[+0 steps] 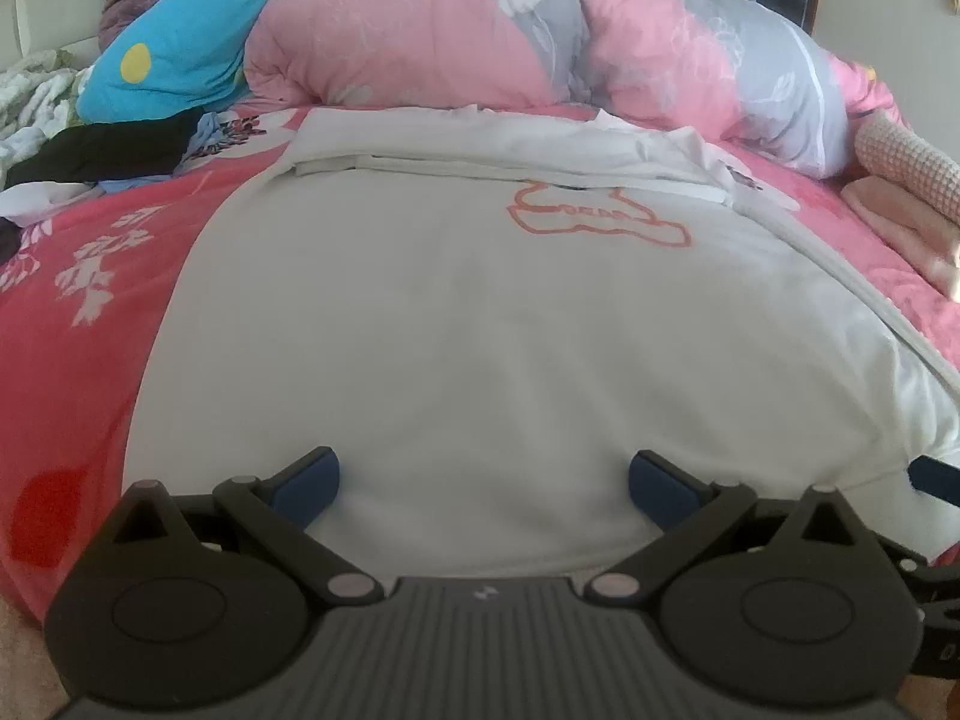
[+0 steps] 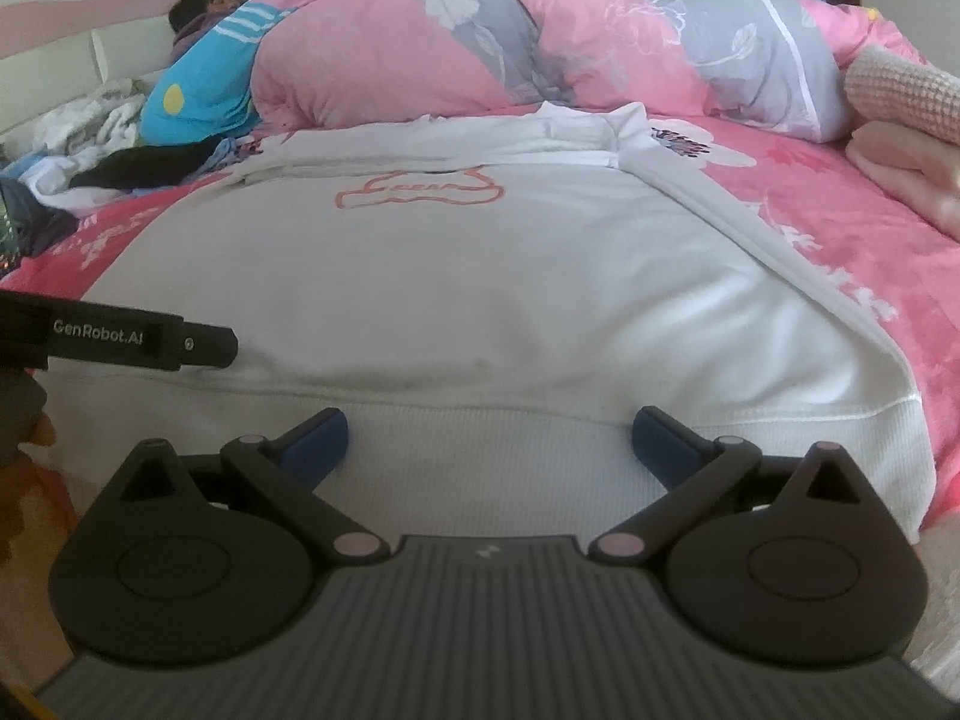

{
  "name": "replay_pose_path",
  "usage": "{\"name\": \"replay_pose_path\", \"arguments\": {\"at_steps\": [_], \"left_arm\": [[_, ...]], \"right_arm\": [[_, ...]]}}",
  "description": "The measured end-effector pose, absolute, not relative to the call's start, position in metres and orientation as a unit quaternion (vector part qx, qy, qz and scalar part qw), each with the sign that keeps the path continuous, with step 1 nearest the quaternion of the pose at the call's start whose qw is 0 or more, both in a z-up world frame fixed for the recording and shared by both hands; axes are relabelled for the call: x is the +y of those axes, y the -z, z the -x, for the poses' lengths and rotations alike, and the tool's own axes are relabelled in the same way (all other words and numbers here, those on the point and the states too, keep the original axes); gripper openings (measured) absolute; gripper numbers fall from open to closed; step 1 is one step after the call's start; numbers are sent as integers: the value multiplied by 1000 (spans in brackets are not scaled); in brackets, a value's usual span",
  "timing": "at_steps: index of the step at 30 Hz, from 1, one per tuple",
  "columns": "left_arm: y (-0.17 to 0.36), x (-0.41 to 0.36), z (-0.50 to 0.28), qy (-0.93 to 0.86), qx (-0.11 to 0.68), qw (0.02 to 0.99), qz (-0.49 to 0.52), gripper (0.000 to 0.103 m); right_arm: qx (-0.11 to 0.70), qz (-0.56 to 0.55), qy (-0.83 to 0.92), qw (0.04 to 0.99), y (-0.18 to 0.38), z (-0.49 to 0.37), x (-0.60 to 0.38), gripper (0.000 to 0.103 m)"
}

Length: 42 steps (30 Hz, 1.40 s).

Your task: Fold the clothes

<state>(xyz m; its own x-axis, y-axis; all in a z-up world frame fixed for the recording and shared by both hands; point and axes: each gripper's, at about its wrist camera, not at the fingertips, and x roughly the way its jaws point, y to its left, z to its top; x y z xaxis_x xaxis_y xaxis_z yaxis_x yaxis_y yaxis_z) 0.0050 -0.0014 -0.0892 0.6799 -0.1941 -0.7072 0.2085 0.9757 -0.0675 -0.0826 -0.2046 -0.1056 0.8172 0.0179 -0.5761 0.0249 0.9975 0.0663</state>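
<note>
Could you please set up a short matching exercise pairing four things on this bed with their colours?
Things:
1. sweatshirt
2. quilt
3. pillow
4. sheet

Colours:
A. blue with a yellow dot
B. white with an orange outline print
C. red-pink with white flowers
D. pink and grey patches

Pairs: 1-B, 2-D, 3-A, 4-C

Sweatshirt [image 2: 480, 300] top clear; quilt [image 2: 540, 36] blocks behind, clothes pile [image 2: 120, 174] left.
</note>
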Motion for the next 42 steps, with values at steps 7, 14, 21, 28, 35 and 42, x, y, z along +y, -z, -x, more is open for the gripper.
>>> {"name": "replay_pose_path", "arguments": {"at_steps": [7, 14, 21, 28, 35, 42], "left_arm": [[91, -3, -3, 111, 378, 919, -21, 103], [87, -2, 0, 118, 372, 920, -24, 103], [76, 2, 5, 130, 351, 927, -14, 103], [72, 7, 6, 133, 320, 938, -8, 103], [82, 10, -2, 152, 340, 928, 18, 103], [86, 15, -2, 152, 342, 927, 14, 103]], "right_arm": [[309, -44, -10, 950, 102, 81, -209, 102], [302, -53, -27, 951, 94, 84, -211, 102], [258, -20, -42, 965, 79, 93, -204, 102], [242, -5, -43, 969, 76, 93, -200, 102], [240, -17, -36, 970, 77, 91, -204, 102], [243, -23, -33, 969, 80, 87, -203, 102]]}}
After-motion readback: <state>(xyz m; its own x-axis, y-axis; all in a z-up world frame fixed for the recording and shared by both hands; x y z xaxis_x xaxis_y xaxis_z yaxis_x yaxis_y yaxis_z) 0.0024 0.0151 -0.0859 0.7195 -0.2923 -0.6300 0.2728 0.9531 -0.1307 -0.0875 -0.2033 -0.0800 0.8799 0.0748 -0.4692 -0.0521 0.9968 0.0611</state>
